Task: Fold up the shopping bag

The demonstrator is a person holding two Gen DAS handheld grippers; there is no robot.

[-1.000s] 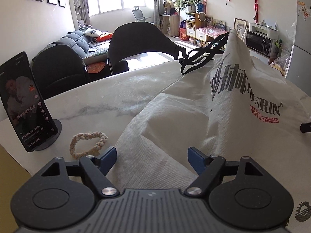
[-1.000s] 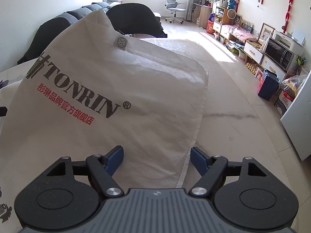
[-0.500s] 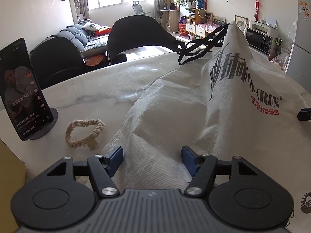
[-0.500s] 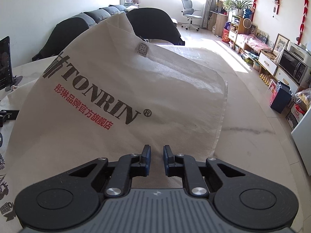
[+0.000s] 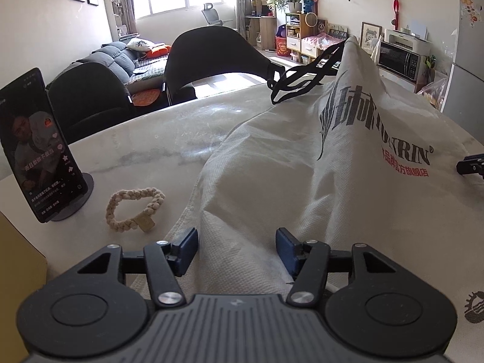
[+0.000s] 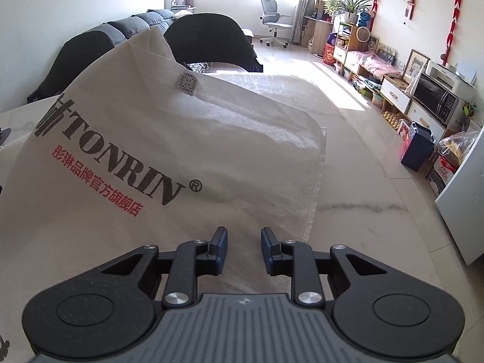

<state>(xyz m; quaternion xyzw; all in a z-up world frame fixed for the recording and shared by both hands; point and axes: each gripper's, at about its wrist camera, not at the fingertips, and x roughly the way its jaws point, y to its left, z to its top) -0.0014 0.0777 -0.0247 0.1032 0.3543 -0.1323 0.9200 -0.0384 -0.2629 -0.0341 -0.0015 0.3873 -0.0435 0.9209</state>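
Marble table — one bag, two tongs agape

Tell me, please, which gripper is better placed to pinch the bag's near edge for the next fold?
Probably the right gripper: its fingers are only narrowly apart over the flat near corner of the shopping bag. The left gripper stands wide open, straddling a raised ridge of the cloth.

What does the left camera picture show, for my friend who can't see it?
A white shopping bag with black handles lies heaped on a marble table, and the open left gripper has a ridge of the bag between its blue fingers. Left of the bag are a braided rope ring and a phone on a stand, with dark chairs behind.
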